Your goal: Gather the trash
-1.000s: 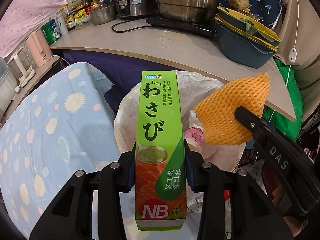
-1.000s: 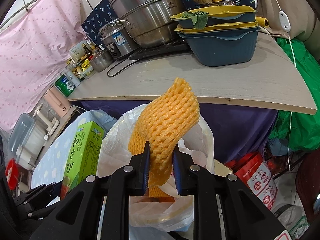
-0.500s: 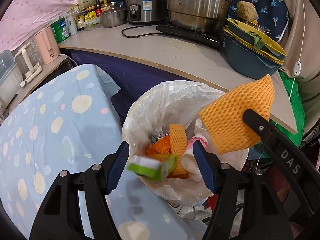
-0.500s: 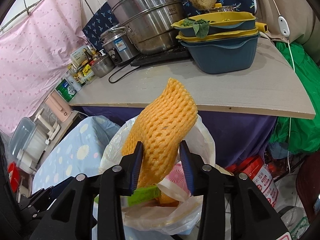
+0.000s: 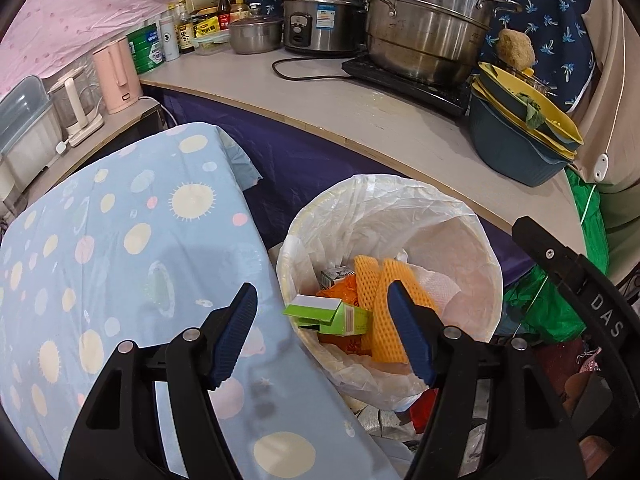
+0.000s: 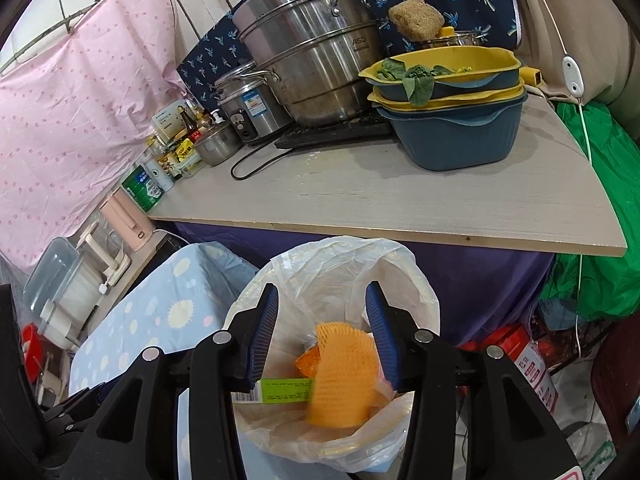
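On the left side of the left wrist view lies a blue cloth (image 5: 120, 248) with pale yellow suns and pink dots. Next to it, to the right, stands the trash bin (image 5: 486, 240), round and lined with a thin white plastic bag that crinkles at the rim. Inside the bin lies a green box (image 5: 332, 314) on its side, with one white flap end showing. Just right of the box rest two strips of orange foam net (image 5: 376, 292) with a bumpy honeycomb look, over some orange wrappers and white paper.

The left gripper (image 5: 322, 334) hangs above the bin's near edge. Its blue pads have just been opening, they stand wide apart, and nothing is between them. At the far right edge of that view, a black part of the right gripper (image 5: 576, 276) shows.

From the right wrist view, the right gripper (image 6: 322, 332) also hangs over the bin (image 6: 420, 284). Its pads have just been opening too and hold nothing. Below them a curled orange foam net (image 6: 344, 376) sits in the bag, a little blurred, touching the green box (image 6: 286, 390).

Behind the bin, a pale wooden surface (image 6: 400, 200) carries big steel pots (image 6: 316, 64) and stacked blue and yellow bowls (image 6: 456, 120)
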